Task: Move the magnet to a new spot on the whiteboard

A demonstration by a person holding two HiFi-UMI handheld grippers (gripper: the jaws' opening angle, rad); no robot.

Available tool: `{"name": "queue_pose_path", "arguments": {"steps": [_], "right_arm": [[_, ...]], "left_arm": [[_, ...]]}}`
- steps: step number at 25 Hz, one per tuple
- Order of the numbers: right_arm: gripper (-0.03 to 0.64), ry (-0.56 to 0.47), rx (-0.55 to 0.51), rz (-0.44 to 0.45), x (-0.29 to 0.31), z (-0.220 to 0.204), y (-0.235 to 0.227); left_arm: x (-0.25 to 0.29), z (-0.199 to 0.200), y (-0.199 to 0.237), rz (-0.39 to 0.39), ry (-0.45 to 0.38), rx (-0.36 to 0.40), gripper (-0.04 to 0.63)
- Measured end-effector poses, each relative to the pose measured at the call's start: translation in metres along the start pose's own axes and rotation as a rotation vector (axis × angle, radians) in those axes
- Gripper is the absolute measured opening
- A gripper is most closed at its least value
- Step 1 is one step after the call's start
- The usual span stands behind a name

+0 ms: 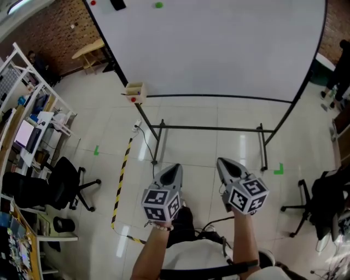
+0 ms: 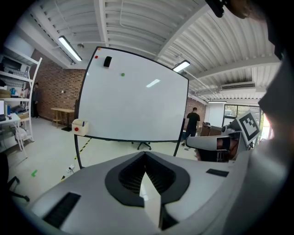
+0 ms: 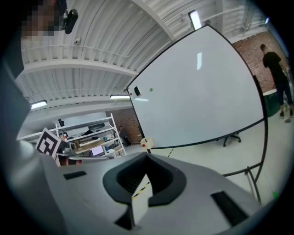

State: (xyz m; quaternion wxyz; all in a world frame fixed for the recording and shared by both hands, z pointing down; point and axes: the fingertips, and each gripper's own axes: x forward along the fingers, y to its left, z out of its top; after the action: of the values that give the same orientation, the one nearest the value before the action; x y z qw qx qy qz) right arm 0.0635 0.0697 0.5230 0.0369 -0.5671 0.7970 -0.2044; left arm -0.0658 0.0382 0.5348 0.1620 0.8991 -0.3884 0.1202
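L tongs (image 1: 176,167): pressed together, nothing in them. R tongs (image 1: 223,162): same, tips meeting, empty. Both are held low, side by side, pointing at the whiteboard (image 1: 219,49) and well apart from it. Bare floor (image 1: 98,120) and the board's stand (image 1: 210,128) lie between.

Box (image 1: 135,92) sits at the board's lower corner, ahead-left of L tongs.

Green magnet (image 1: 158,5) is high on the board, far ahead of and above both tongs, on L tongs' side. A black block (image 1: 117,4) and a red dot (image 1: 92,3), poss. a 2nd magnet, are further left by the top corner.

Assessment: approach step, no contact yet. Green is prob. the one meant, not certain. Next move needs one set of tongs brought up to the top edge and spread. It then pinches the magnet by its rim, pulls it off and sets it on a bare patch. Small, flat target, so alignment is critical.
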Motion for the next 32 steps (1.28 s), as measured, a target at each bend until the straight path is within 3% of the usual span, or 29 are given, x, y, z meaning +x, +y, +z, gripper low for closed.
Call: {"name": "queue_pose_path", "arguments": {"steps": [8,16,20,32], "right_arm": [[0.008,-0.006,-0.032,0.048,-0.015,-0.003,0.048],[0.006,0.002,-0.111,-0.022,-0.01,0.007,0.083],[0.006,0.025,-0.158,-0.076,-0.011,0.004,0.099],[0.007,-0.018,-0.146,-0.132,-0.015,0.009,0.122]], "left_arm": [[-0.052,-0.014,0.006,0.04,-0.021,-0.05,0.0],[-0.087,0.013,0.038,0.029,-0.104,-0.089,0.0],[-0.101,0.029,0.057,0.007,-0.137,-0.092,0.0],[-0.105,0.05,0.057,-0.095,-0.146,-0.047,0.0]]}}
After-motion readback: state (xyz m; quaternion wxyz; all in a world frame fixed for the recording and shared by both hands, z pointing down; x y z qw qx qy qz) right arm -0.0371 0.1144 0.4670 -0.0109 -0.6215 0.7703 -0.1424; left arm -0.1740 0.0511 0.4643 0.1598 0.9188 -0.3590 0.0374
